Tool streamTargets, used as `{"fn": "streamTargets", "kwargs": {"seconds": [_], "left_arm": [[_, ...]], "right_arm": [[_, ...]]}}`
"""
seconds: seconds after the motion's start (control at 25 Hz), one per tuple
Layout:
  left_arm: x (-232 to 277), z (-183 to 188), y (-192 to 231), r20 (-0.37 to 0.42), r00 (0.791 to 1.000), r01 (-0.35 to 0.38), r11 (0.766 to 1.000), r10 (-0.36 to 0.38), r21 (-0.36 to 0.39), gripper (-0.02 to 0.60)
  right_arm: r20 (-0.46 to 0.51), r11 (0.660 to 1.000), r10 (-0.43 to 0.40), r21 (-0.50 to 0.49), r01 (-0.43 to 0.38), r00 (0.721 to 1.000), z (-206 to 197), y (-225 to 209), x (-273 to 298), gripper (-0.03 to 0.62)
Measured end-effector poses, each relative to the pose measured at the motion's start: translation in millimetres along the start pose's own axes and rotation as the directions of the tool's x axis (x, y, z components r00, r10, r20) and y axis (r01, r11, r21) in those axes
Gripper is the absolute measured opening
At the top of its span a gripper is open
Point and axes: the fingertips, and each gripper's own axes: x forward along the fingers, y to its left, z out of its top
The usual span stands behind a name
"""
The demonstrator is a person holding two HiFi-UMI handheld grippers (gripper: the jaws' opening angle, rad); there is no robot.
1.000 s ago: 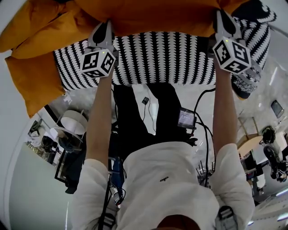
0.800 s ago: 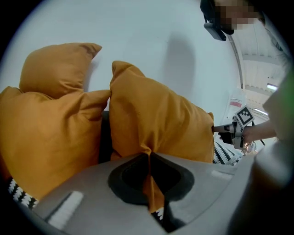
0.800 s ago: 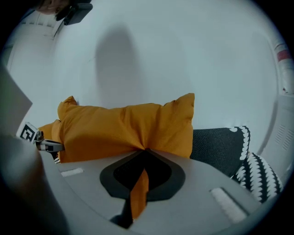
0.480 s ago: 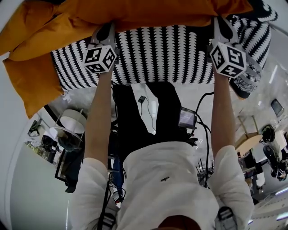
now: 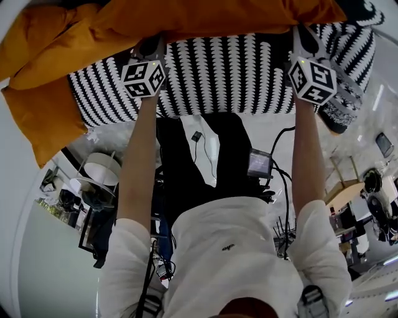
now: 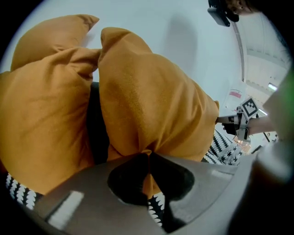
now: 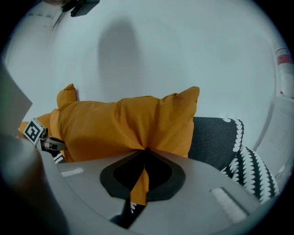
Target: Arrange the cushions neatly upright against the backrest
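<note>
I hold one orange cushion (image 5: 205,18) by its lower edge, above the black-and-white patterned sofa seat (image 5: 224,77). My left gripper (image 5: 152,49) is shut on a pinch of its fabric near the left corner (image 6: 148,158). Toward the right corner, my right gripper (image 5: 303,36) is shut on the same cushion (image 7: 133,124), with orange cloth bunched between its jaws (image 7: 144,153). The cushion stands in front of the dark grey backrest (image 7: 211,137). Two more orange cushions (image 5: 43,118) lean at the left (image 6: 41,114).
A black-and-white patterned cushion (image 7: 257,170) lies at the sofa's right end (image 5: 354,37). A white wall (image 7: 151,50) rises behind the backrest. A white lamp (image 5: 102,168), cables and a small screen device (image 5: 259,163) are by the person's legs.
Both grippers have carried the orange cushion a little further toward the backrest. More of the patterned seat shows below it. Both grips are unchanged.
</note>
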Motion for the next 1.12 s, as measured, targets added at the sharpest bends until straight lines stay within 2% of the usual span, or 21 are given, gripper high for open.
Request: {"fn": "streamTargets", "kwargs": {"seconds": [0.16, 0.48, 0.8, 0.92, 1.04, 1.12], "left_arm": [[-3.7, -18.5, 8.7, -0.055, 0.998, 0.000, 1.000, 0.000, -0.001, 0.015], [0.1, -24.3, 13.1, -0.102, 0.995, -0.009, 1.000, 0.009, 0.008, 0.019], [-9.7, -31.7, 22.6, -0.125, 0.990, -0.063, 0.998, 0.062, -0.002, 0.119], [-31.0, -23.9, 17.0, -0.091, 0.992, -0.085, 0.996, 0.082, -0.034, 0.160], [-52.2, 4.8, 12.5, -0.009, 0.995, -0.101, 0.994, 0.100, -0.053, 0.160], [-55.9, 25.0, 7.1, 0.030, 0.995, -0.096, 0.995, 0.097, -0.034, 0.160]], "right_arm": [[-0.033, 0.999, -0.004, -0.043, 0.002, 0.999, -9.4, 12.7, -0.5, 0.029], [-0.084, 0.999, -0.021, -0.035, 0.018, 0.996, -21.7, 13.1, 2.5, 0.029], [-0.158, 0.999, -0.018, -0.054, 0.009, 0.987, -34.3, 10.4, 31.4, 0.030], [-0.132, 0.995, -0.046, -0.096, 0.033, 0.990, -24.0, 8.2, 19.7, 0.054], [-0.111, 0.990, -0.050, -0.136, 0.035, 0.992, -8.6, 6.3, 7.6, 0.069], [-0.119, 0.989, -0.049, -0.145, 0.032, 0.992, -8.0, 2.9, 3.6, 0.079]]}}
